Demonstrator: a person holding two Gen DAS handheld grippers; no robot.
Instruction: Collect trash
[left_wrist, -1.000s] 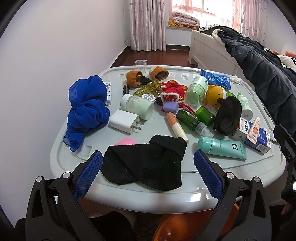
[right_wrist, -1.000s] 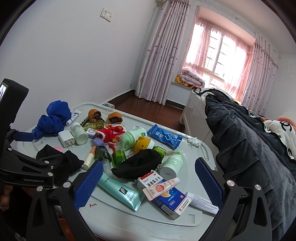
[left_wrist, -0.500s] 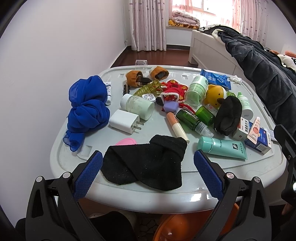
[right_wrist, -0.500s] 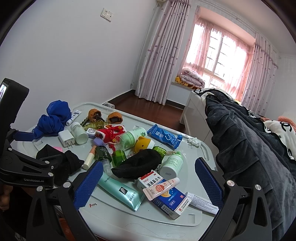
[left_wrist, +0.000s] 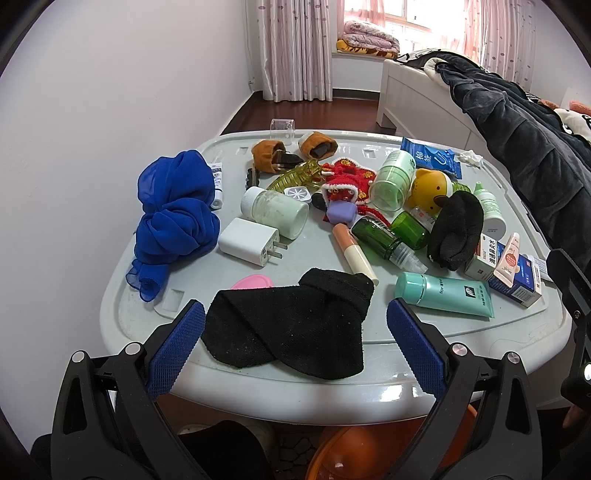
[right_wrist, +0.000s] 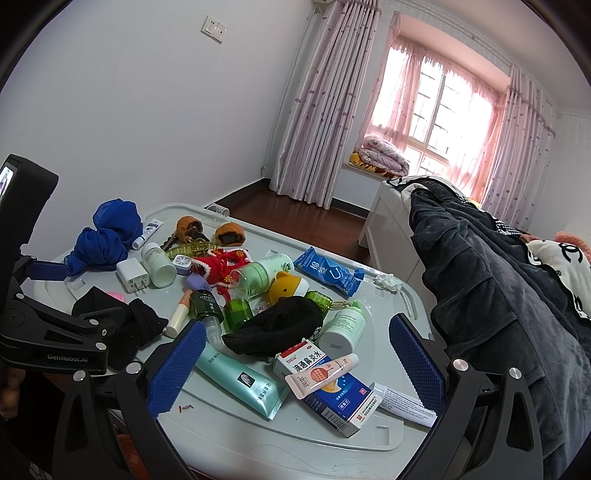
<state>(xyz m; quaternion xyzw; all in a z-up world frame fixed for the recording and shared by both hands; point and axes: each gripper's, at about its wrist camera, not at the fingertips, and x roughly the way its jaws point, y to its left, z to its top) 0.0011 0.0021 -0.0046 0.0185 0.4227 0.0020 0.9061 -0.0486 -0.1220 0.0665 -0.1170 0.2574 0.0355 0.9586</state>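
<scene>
White walls (right_wrist: 147, 92), pink curtains (right_wrist: 317, 103), bright window (right_wrist: 439, 110), dark wood floor (right_wrist: 303, 218)

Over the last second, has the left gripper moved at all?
No. In the left wrist view the left gripper stays open, its jaws framing the black cloth at the grey table edge exactly as before.

left wrist faces table (left_wrist: 236, 387) front edge, right wrist its corner, sharing clutter
</scene>
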